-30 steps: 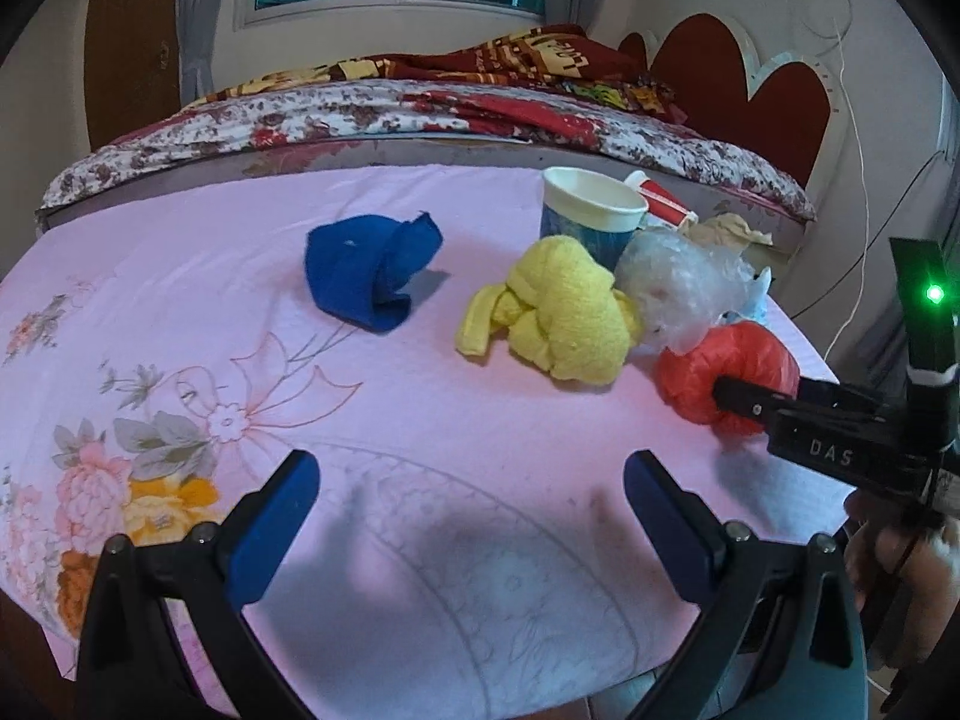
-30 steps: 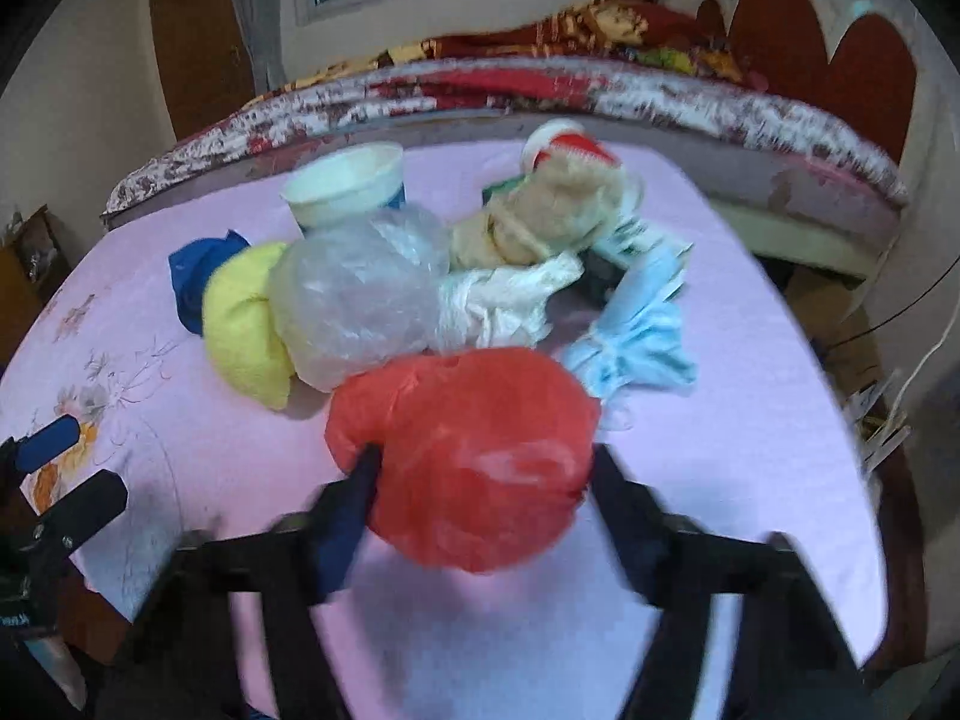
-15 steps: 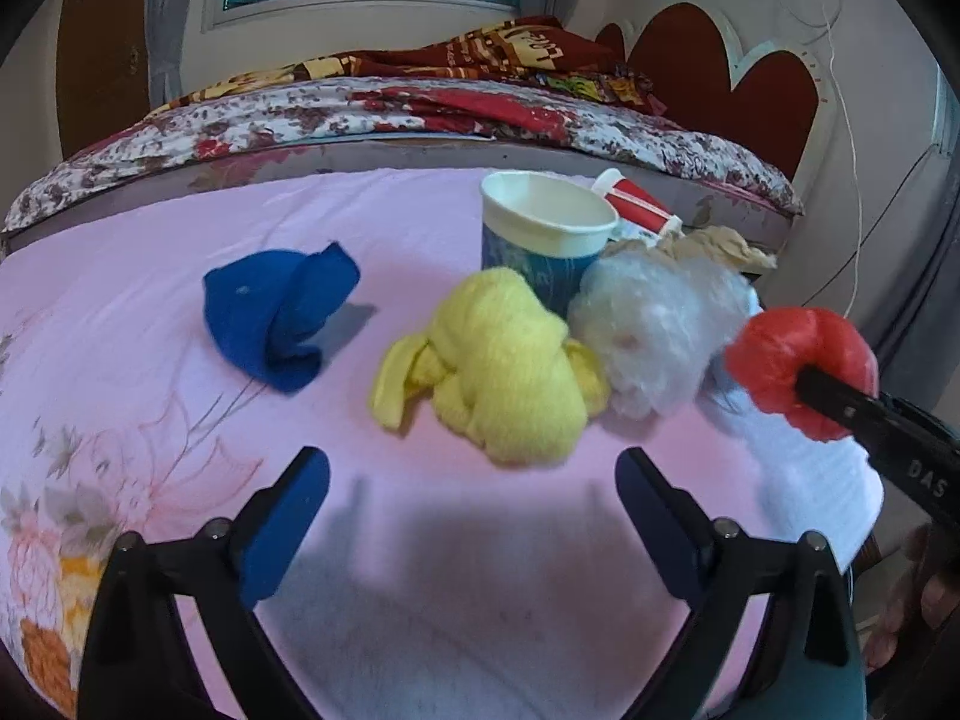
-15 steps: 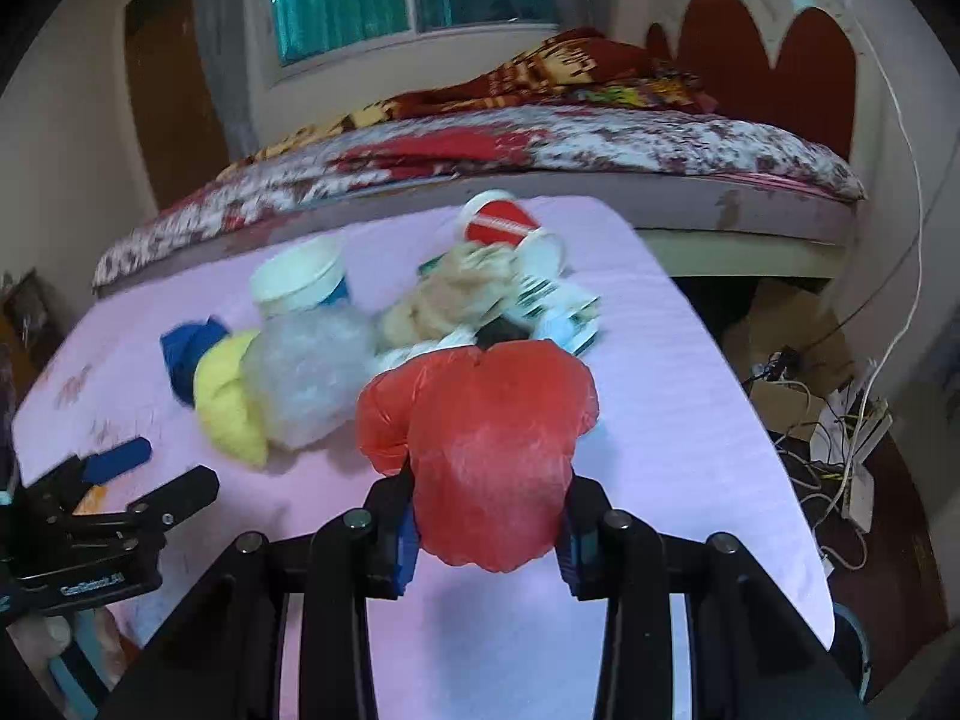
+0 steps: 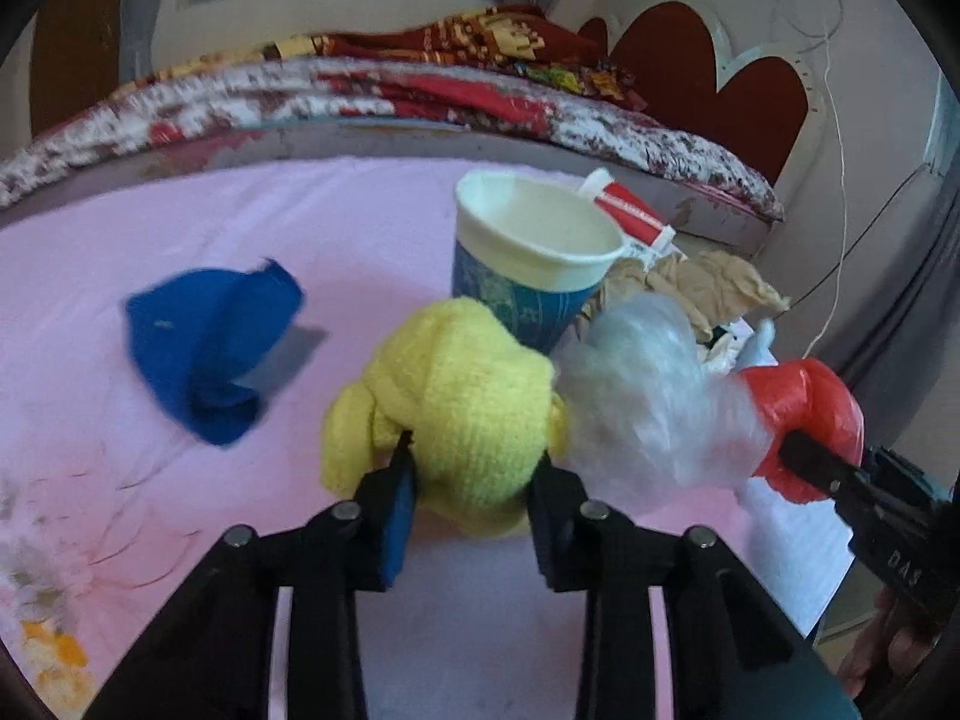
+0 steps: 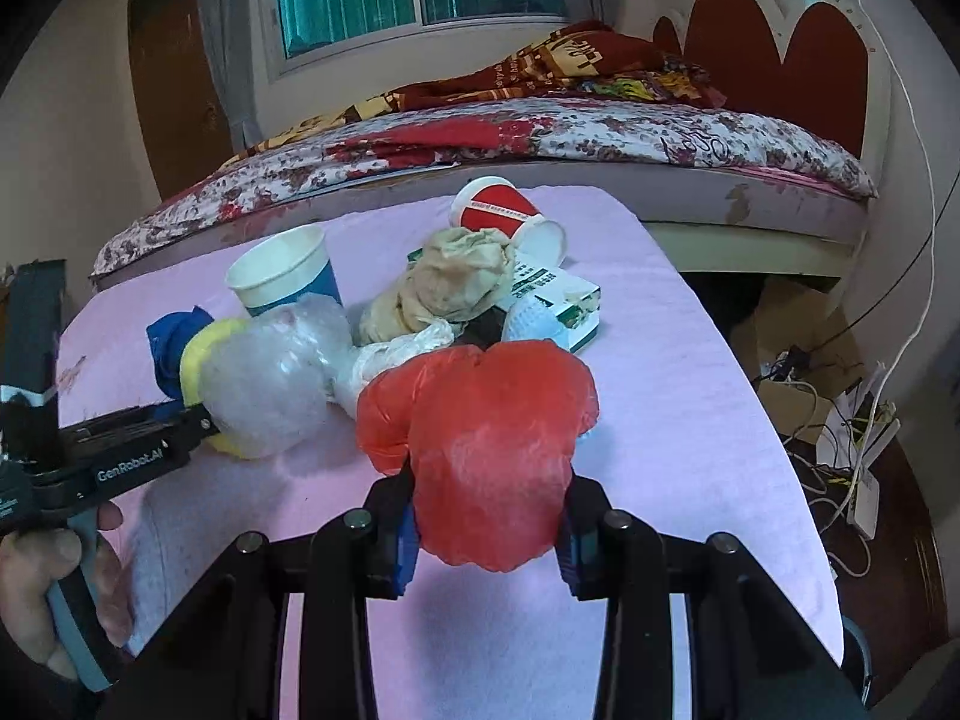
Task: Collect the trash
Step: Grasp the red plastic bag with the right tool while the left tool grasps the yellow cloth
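Right at the near edge of the desk (image 6: 690, 360), my right hand-held gripper (image 6: 487, 525) has its jaws squeezed onto the red plastic bag (image 6: 486, 450), a crumpled wad bulging out above both pads and, as far as I can tell, lifted a bit off the pink cloth. Over on the left side, my left hand-held gripper (image 5: 471, 480) is nearly closed around the yellow cloth ball (image 5: 456, 414), with both pads pressed into its sides; I'd call that a grip, but I can't tell if it's off the desk.

Just beside the yellow one, touching it on the right, sits the clear plastic bag (image 5: 648, 396). Behind those two is the blue paper cup (image 5: 528, 264), standing upright. Further right and back there's a brown crumpled paper (image 6: 450, 288), a red paper cup (image 6: 510, 219) lying on its side, and a green-and-white box (image 6: 561, 297) partly buried under the pile. The blue cloth (image 5: 210, 348) lies off on its own to the left.

So progress-wise: two pieces in hand, nothing visibly binned, and I can't see a bin in either view. Six or so items are left on the desk, so I'd say we're early on.
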Available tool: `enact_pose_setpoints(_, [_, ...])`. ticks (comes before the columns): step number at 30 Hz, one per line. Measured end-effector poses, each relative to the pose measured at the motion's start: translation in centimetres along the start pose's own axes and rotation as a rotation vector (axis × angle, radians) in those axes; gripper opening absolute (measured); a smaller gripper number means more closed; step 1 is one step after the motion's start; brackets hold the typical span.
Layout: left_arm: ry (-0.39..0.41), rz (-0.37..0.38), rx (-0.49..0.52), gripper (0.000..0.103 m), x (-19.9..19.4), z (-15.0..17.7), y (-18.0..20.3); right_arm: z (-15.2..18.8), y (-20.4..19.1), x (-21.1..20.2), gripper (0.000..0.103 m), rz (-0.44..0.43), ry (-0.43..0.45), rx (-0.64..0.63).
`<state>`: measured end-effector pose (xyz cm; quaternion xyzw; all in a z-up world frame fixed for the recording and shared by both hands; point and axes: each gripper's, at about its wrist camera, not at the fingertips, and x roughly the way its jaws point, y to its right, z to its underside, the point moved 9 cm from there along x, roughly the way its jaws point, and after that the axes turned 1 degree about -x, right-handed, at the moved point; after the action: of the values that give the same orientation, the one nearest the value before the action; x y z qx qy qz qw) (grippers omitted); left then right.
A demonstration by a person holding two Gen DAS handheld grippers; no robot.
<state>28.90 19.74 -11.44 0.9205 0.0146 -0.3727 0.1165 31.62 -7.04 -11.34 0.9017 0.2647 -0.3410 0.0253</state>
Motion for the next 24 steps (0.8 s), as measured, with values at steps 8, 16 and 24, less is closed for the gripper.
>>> enact_pose_setpoints(8, [0.044, -0.053, 0.003, 0.034, -4.9, 1.7, -1.4, 1.0, -1.7, -3.1, 0.038, -0.029, 0.015, -0.035])
enact_pose_setpoints(16, [0.08, -0.039, 0.029, 0.034, -8.6, 3.1, 0.3, 2.8, -0.8, -7.6, 0.038, -0.001, 0.036, -0.043])
enact_pose_setpoints(24, [0.107, 0.007, 0.08, 0.034, -10.9, 4.1, 4.2, 3.6, 1.3, -12.5, 0.038, 0.023, 0.073, -0.05])
